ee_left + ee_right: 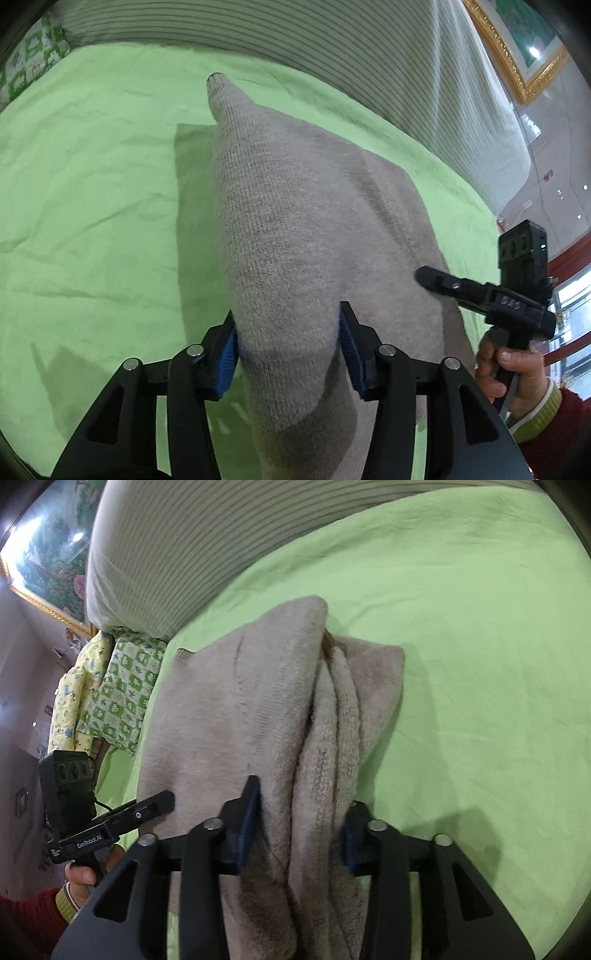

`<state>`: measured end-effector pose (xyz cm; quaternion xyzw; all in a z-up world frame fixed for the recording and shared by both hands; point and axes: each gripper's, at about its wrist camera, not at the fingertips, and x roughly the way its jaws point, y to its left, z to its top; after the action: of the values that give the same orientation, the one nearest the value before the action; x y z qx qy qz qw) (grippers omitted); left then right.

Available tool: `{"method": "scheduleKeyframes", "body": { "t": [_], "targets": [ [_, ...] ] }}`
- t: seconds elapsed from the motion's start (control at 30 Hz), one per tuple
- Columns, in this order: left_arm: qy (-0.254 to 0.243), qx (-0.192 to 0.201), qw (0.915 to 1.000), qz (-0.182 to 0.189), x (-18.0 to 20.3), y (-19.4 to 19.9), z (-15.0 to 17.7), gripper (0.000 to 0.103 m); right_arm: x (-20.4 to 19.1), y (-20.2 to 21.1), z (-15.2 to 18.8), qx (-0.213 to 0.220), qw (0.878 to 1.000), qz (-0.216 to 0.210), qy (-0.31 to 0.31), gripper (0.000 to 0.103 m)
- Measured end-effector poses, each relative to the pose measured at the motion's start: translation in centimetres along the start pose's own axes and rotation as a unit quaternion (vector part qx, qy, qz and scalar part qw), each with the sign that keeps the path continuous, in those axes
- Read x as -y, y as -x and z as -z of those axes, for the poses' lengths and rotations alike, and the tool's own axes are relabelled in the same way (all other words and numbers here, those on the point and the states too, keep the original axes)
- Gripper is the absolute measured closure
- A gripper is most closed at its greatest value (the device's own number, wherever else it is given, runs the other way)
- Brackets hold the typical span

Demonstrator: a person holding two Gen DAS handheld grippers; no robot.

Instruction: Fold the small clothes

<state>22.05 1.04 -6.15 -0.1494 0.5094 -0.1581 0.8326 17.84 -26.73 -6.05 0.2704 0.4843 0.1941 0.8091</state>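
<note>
Slippage threatens: both the left gripper (288,347) and right gripper (301,830) pinch the bunched beige sweater (314,221) thickly, so layers could slide loose over the green sheet (92,184)

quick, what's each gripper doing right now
left tongs: beige knit sweater sits between the pads; grip cannot be told.
right tongs: bunched sweater between the pads; grip cannot be told.

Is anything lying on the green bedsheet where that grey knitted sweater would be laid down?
Nothing visible. The green bedsheet around the grey knitted sweater is bare; the patterned green quilt lies off at the bed's edge.
</note>
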Motion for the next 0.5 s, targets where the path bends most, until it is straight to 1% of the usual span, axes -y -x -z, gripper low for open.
{"method": "scheduleKeyframes", "body": {
  "t": [0.1, 0.17, 0.2, 0.23, 0.33, 0.4, 0.5],
  "targets": [
    [-0.011, 0.004, 0.9998, -0.017, 0.7, 0.9, 0.4, 0.049, -0.3, 1.2, 0.2, 0.011, 1.0, 0.008, -0.007, 0.057],
    [-0.013, 0.006, 0.9997, -0.022, 0.8, 1.8, 1.1, 0.047, -0.6, 2.7, 0.9, 0.025, 1.0, 0.015, -0.007, 0.052],
    [-0.012, 0.008, 0.9996, -0.024, 0.6, 2.6, 1.5, 0.045, -0.8, 3.3, 1.3, 0.032, 0.999, 0.017, -0.007, 0.051],
    [-0.012, 0.011, 0.9995, -0.028, 0.5, 3.3, 2.1, 0.043, -0.8, 4.4, 1.9, 0.042, 0.999, 0.02, -0.007, 0.051],
    [-0.02, 0.013, 0.9987, -0.044, 0.1, 5.3, 4.4, 0.043, -1.2, 6.3, 3.5, 0.057, 0.998, 0.025, -0.006, 0.051],
    [-0.022, 0.009, 0.9987, -0.046, -0.1, 6.4, 6.1, 0.043, -1.5, 7.5, 4.7, 0.06, 0.998, 0.027, 0.002, 0.051],
    [-0.043, -0.002, 0.9975, -0.056, 0.2, 7.2, 9.1, 0.043, -2.7, 8.1, 6.4, 0.058, 0.998, 0.032, 0.021, 0.051]
  ]
}}
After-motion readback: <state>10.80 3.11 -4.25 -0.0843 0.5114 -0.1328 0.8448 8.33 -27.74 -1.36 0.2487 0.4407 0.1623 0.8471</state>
